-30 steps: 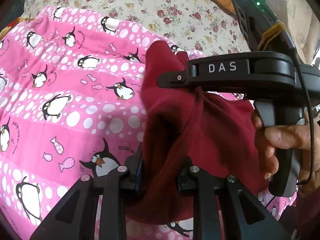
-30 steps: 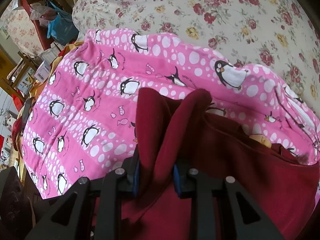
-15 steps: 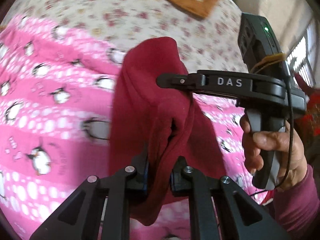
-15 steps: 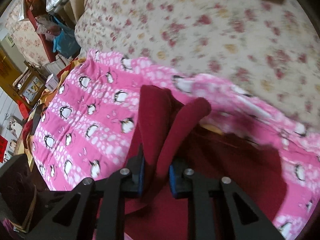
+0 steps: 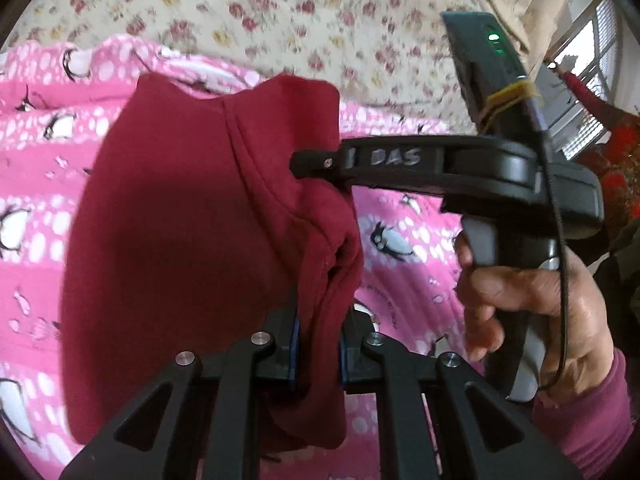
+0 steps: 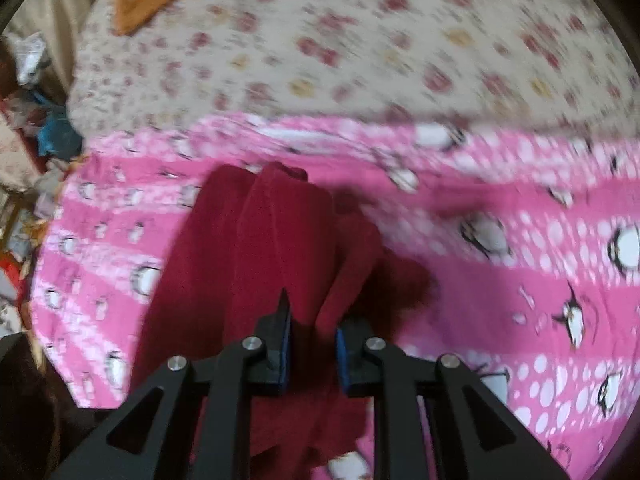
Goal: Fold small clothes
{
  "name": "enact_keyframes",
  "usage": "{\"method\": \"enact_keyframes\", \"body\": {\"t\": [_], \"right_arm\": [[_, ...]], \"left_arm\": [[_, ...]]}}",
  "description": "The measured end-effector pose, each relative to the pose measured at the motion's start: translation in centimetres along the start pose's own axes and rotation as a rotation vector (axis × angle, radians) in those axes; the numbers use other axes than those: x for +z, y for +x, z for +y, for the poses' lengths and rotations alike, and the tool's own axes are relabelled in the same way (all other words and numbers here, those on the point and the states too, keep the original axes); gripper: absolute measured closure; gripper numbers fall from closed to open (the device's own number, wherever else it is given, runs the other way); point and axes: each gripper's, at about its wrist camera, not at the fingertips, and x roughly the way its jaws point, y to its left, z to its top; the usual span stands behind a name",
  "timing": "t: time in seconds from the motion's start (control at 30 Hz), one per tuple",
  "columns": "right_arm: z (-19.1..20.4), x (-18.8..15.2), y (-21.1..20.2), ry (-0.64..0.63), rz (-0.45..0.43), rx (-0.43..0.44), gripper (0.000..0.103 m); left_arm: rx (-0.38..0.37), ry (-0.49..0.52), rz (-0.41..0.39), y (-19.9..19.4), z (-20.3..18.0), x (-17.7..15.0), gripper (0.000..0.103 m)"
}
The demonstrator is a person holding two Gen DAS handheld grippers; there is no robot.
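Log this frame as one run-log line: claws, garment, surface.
left claw: shut on red garment | right claw: shut on red garment | garment: hanging, lifted | below: pink penguin blanket

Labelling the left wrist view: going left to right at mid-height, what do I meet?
Pink penguin blanket → dark red garment → right gripper, shut on it → the person's right hand.

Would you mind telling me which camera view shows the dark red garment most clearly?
The left wrist view: the dark red garment fills the middle fairly sharply, its seam visible, with the left gripper and right gripper both shut on it. The right wrist view shows only a motion-blurred bunch of it between its own fingers.
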Motion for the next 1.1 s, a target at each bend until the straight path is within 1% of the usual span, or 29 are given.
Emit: {"method": "enact_keyframes", "body": {"t": [0.03, 0.07, 0.1, 0.13, 0.17, 0.23, 0.3, 0.37, 0.4, 0.43, 0.53, 0.57, 0.63, 0.67, 0.7, 0.73, 0.83, 0.87, 0.9, 0.93, 0.97, 1.03, 1.1], "right_arm": [[-0.7, -0.4, 0.8, 0.023, 0.007, 0.0, 0.083], [-1.0, -0.8, 1.1, 0.051, -0.001, 0.005, 0.078], [-1.5, -0.9, 0.9, 0.071, -0.015, 0.011, 0.068], [-1.7, -1.1, 0.5, 0.083, -0.032, 0.013, 0.064], [-1.7, -1.2, -0.3, 0.088, -0.048, -0.002, 0.059], [-1.1, -1.5, -2.1, 0.069, -0.073, -0.045, 0.058], [0.0, -1.9, -4.0, 0.043, -0.107, -0.022, 0.058], [1.7, -2.6, -5.9, 0.001, -0.132, 0.031, 0.058], [2.5, -3.1, -6.4, -0.026, -0.137, 0.049, 0.058], [3.5, -3.5, -6.7, -0.061, -0.136, 0.062, 0.058], [6.4, -5.2, -6.4, -0.179, -0.103, 0.072, 0.059], [7.2, -5.9, -5.7, -0.226, -0.078, 0.054, 0.059], [7.5, -7.3, -4.2, -0.289, -0.043, -0.067, 0.064], [6.9, -7.9, -3.2, -0.306, -0.027, -0.136, 0.074], [6.2, -8.2, -2.4, -0.304, -0.02, -0.18, 0.078], [5.5, -8.5, -2.0, -0.285, -0.019, -0.19, 0.078], [3.7, -8.3, -3.3, -0.181, -0.048, -0.084, 0.077], [3.3, -7.9, -4.2, -0.144, -0.066, -0.039, 0.071], [2.9, -7.5, -4.9, -0.109, -0.087, -0.022, 0.059], [2.3, -7.2, -5.4, -0.07, -0.115, -0.017, 0.052], [1.5, -6.6, -5.9, -0.014, -0.152, -0.021, 0.042], [0.3, -5.5, -5.2, 0.054, -0.173, -0.031, 0.04], [-0.7, -4.4, -3.2, 0.099, -0.141, -0.016, 0.04]], "left_arm": [[0.005, 0.004, 0.012, 0.1, 0.0, 0.0, 0.103], [0.01, 0.018, 0.021, -0.1, -0.1, 0.1, 0.103], [0.01, 0.039, 0.033, -0.7, -0.3, 0.1, 0.103], [0.001, 0.067, 0.046, -1.7, -0.5, 0.2, 0.097], [-0.001, 0.081, 0.042, -2.9, -0.1, 0.0, 0.094], [0.001, 0.105, 0.008, -5.4, 0.5, -0.4, 0.088], [0.036, 0.119, -0.033, -7.4, 1.5, -0.7, 0.085], [0.116, 0.115, -0.072, -8.6, 3.1, -0.9, 0.085], [0.152, 0.101, -0.082, -8.8, 3.9, -0.9, 0.085], [0.171, 0.079, -0.086, -8.8, 4.7, -1.1, 0.085], [0.195, -0.018, -0.066, -7.8, 7.4, -1.9, 0.085], [0.193, -0.032, -0.06, -7.6, 8.2, -2.2, 0.085], [0.204, -0.032, -0.054, -6.7, 8.8, -2.6, 0.085], [0.216, -0.021, -0.059, -6.5, 8.9, -2.8, 0.085], [0.221, -0.012, -0.062, -6.3, 8.7, -3.1, 0.085], [0.224, -0.005, -0.063, -6.2, 8.7, -3.3, 0.085], [0.238, 0.004, -0.07, -5.9, 8.4, -3.1, 0.085], [0.237, 0.003, -0.071, -5.9, 8.4, -3.2, 0.085], [0.236, -0.001, -0.072, -5.9, 8.5, -3.0, 0.085], [0.233, -0.005, -0.072, -5.9, 8.6, -3.0, 0.085], [0.231, -0.005, -0.073, -5.8, 8.6, -3.0, 0.085], [0.232, -0.003, -0.075, -5.8, 8.6, -3.0, 0.085], [0.237, 0.005, -0.08, -5.8, 8.5, -3.1, 0.084]]}}
